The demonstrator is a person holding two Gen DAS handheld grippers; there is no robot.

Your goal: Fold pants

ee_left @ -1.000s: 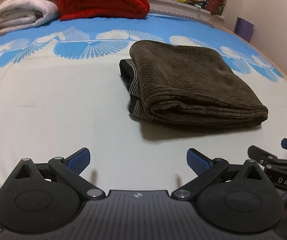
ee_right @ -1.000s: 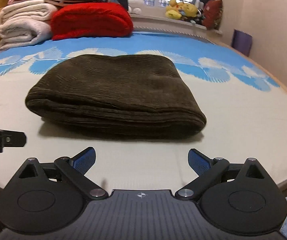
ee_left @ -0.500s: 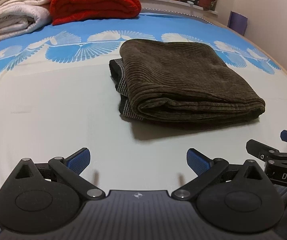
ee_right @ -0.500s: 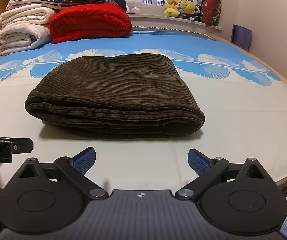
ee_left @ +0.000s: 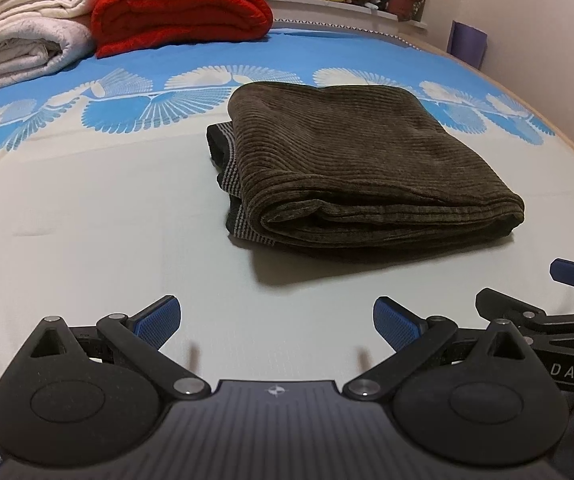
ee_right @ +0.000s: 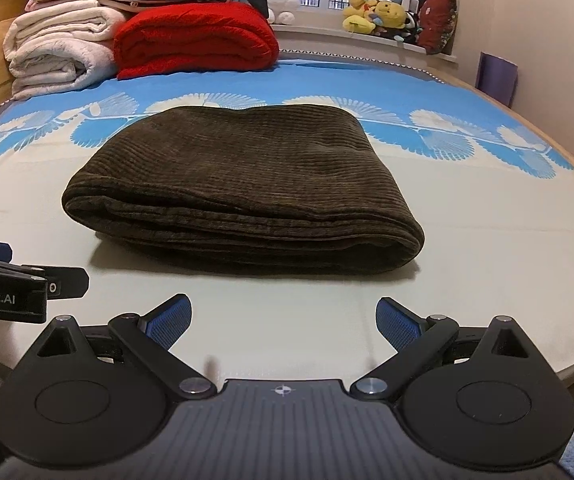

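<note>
The dark brown corduroy pants (ee_left: 359,168) lie folded into a thick rectangle on the bed, with the striped waistband sticking out at their left edge. They also show in the right wrist view (ee_right: 247,184). My left gripper (ee_left: 275,322) is open and empty, hovering near the bed's front edge, short of the pants. My right gripper (ee_right: 283,324) is open and empty too, in front of the pants. Each gripper appears at the edge of the other's view.
A red blanket (ee_left: 179,8) and white folded blankets (ee_left: 23,44) are stacked at the head of the bed. Plush toys (ee_right: 383,16) sit on the windowsill. The bed's right edge (ee_right: 559,148) runs along a wall.
Both grippers have drawn back and risen slightly from the pants, staying open. The pants have not moved.
</note>
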